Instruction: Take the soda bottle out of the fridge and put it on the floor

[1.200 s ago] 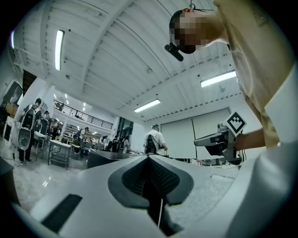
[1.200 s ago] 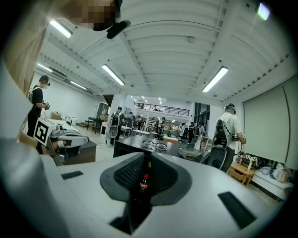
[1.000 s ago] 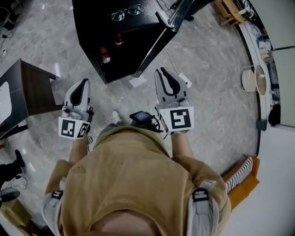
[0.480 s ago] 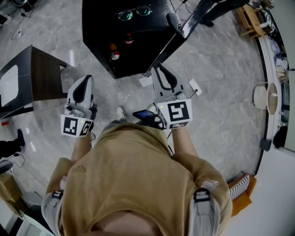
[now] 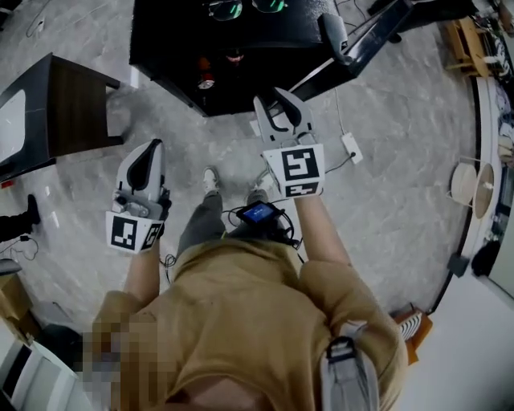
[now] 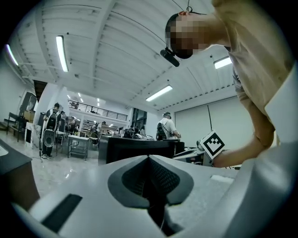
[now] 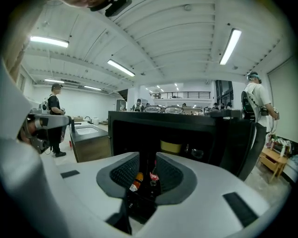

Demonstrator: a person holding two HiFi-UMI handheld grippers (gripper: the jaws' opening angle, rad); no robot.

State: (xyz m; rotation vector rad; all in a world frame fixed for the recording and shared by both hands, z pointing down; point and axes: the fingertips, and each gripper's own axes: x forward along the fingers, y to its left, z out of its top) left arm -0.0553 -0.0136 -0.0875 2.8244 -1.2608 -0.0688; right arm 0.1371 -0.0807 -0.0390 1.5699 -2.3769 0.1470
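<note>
The black low fridge (image 5: 173, 56) stands open at the top of the head view, its door (image 5: 353, 52) swung out to the right. Two bottles stand inside: a dark one with a red label (image 5: 233, 58) (image 7: 153, 175) and an orange-capped one (image 5: 206, 81) (image 7: 136, 181). My right gripper (image 5: 277, 108) (image 7: 148, 179) points at the opening from a short way off. Its jaws have just been opening and now stand slightly apart, with nothing between them. The left gripper (image 5: 144, 156) (image 6: 149, 160) hangs back over the floor, shut and empty.
A dark wooden side table (image 5: 64, 112) stands left of the fridge. A pair of glasses (image 5: 241, 8) lies on the fridge top. A white plug with its cable (image 5: 351, 147) lies on the floor right of my right gripper. The person's shoes (image 5: 210, 178) are between the grippers.
The person has stepped closer to the fridge. The right gripper moved forward toward the opening and its jaws parted. The left gripper dropped back slightly.
</note>
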